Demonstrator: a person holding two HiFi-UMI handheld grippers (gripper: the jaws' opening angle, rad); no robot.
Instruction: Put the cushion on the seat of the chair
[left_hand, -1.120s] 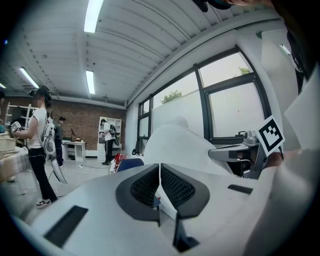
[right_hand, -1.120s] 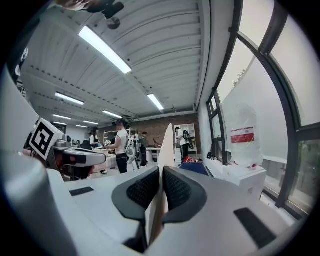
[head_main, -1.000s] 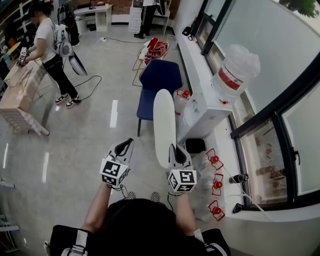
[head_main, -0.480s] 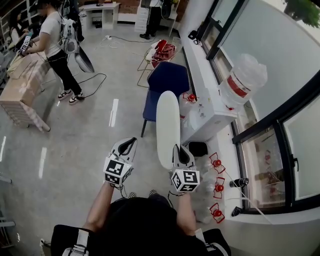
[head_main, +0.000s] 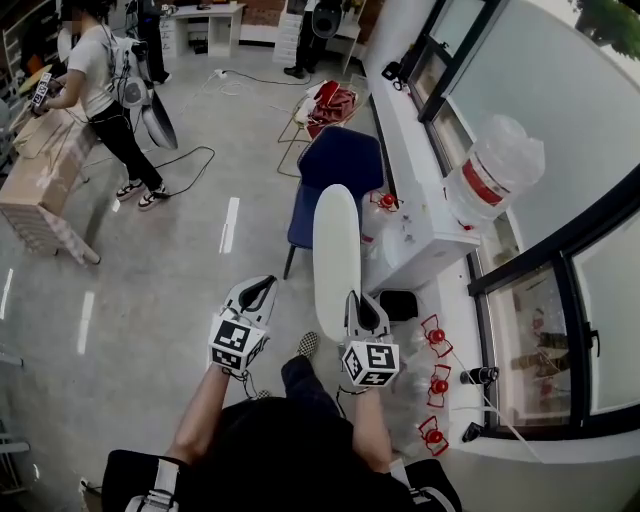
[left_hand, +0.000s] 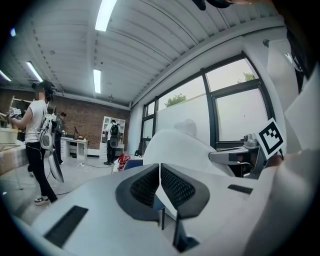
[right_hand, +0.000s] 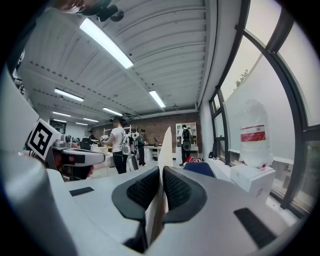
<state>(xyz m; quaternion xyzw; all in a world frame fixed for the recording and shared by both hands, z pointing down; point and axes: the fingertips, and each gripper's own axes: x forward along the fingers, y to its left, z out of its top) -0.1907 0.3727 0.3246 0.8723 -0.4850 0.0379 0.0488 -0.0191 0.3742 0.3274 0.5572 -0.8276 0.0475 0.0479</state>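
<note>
A white oval cushion (head_main: 335, 250) stands on edge in front of me, with my right gripper (head_main: 354, 297) shut on its near lower edge. In the right gripper view the cushion's thin edge (right_hand: 164, 145) rises from between the pads of that gripper (right_hand: 161, 186). My left gripper (head_main: 254, 289) hangs level to the left of the cushion, apart from it, shut with nothing between its jaws (left_hand: 159, 182). The left gripper view shows the cushion's broad face (left_hand: 182, 150). The blue chair (head_main: 340, 162) stands beyond the cushion, seat bare, beside the white window ledge.
A white cabinet (head_main: 425, 235) with a big water bottle (head_main: 490, 172) lies to the right under the windows. Red-capped jugs (head_main: 432, 328) and a black bin (head_main: 400, 300) sit on the floor near it. A person (head_main: 100, 90) works at a cardboard box (head_main: 40, 185) far left.
Both grippers and the cushion have moved forward toward the chair, which now sits a little nearer. My leg and shoe now show below the grippers. Jaws unchanged.
</note>
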